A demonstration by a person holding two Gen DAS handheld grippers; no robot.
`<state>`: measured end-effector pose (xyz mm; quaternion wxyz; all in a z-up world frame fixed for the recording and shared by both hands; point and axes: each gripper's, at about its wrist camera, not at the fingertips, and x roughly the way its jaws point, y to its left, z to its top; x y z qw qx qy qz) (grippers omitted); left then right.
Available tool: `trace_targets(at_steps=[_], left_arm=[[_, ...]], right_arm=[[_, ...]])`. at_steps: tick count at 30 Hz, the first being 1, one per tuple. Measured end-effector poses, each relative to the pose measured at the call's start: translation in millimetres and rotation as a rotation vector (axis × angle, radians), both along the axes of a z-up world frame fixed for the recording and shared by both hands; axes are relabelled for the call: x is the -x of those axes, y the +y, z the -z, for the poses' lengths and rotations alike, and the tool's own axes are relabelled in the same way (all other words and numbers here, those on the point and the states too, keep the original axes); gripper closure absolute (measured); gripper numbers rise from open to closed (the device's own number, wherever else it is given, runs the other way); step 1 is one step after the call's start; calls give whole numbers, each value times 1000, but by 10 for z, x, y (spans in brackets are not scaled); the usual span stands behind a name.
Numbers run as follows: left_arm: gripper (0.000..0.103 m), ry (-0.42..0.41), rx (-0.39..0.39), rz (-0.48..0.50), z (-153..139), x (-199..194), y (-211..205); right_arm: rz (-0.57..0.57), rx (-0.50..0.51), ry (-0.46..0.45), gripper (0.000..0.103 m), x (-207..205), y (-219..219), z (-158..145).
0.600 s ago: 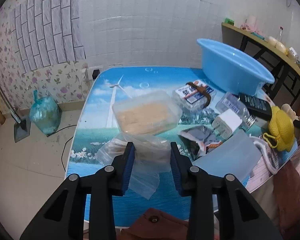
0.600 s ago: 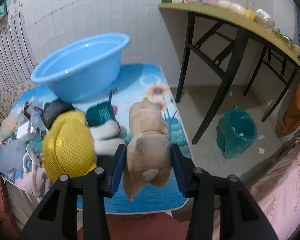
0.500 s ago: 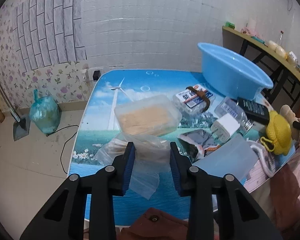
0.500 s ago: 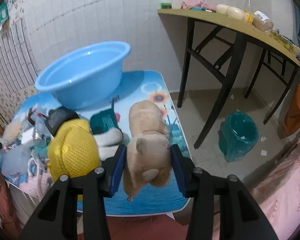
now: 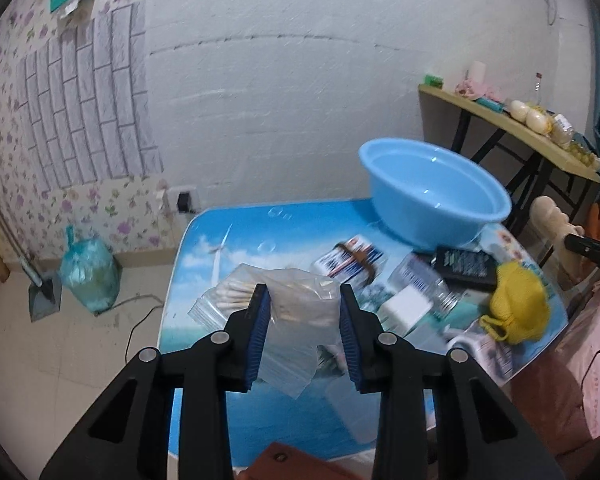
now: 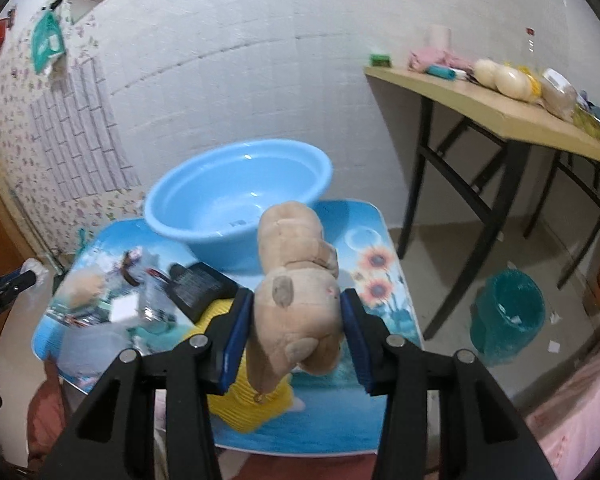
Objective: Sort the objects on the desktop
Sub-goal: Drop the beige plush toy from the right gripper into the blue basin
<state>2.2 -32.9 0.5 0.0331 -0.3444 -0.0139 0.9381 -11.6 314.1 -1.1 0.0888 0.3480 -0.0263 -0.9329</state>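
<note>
- The left gripper (image 5: 303, 322) has its 2 blue-padded jaws clamped on a clear zip-lock plastic bag of cotton swabs (image 5: 288, 312); the bag hangs lifted above the near part of the blue picture-printed table (image 5: 228, 240).
- The right gripper (image 6: 297, 330) has its jaws pressed into a tan plush bear toy (image 6: 296, 280), which is raised above the table's right side, in front of the light blue plastic basin (image 6: 236, 196).
- The basin stands empty at the far right of the table, so it is probably where both held things go.
- Loose things left on the table: a yellow mesh pouch (image 5: 518, 306), a black rectangular device (image 5: 466, 266), a white charger block (image 5: 406, 304) and a packet wrapped with a brown band (image 5: 350, 258).
- To do this step well, carry the 2 items high enough to clear the basin rim, and let go only once each is over the bowl.
- The bag is slack and its lower end droops below the pads; keep the squeeze firm so it does not slip, and avoid dragging it through the clutter.
- The plush is soft and bulky; bring it in from the near side so it does not knock the basin.
- Stagger the 2 arrivals so the grippers do not collide over the basin.
</note>
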Motion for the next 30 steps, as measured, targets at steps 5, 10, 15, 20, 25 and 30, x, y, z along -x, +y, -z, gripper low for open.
trace_targets(at_steps=[5,10,15,20,25,30], left_arm=[[71,23,6,65,-134,151,237],[71,33,4,123,-219,359,508],[70,24,1,177,-247,654,796],[70,3,0,215,-212,954,1045],[70,4,5,254,-186,1237,1278],[69,-27,25,291,-17,1510,1506]], right_arm=[[-49,20,35,59,72,-170,-126],[-104,25,44,59,234,-339,-157],[-134,31,44,59,439,-413,-146],[-147,50,30,59,656,-422,-80],[-156,69,17,59,884,-415,3],[-177,89,10,58,1041,-419,86]])
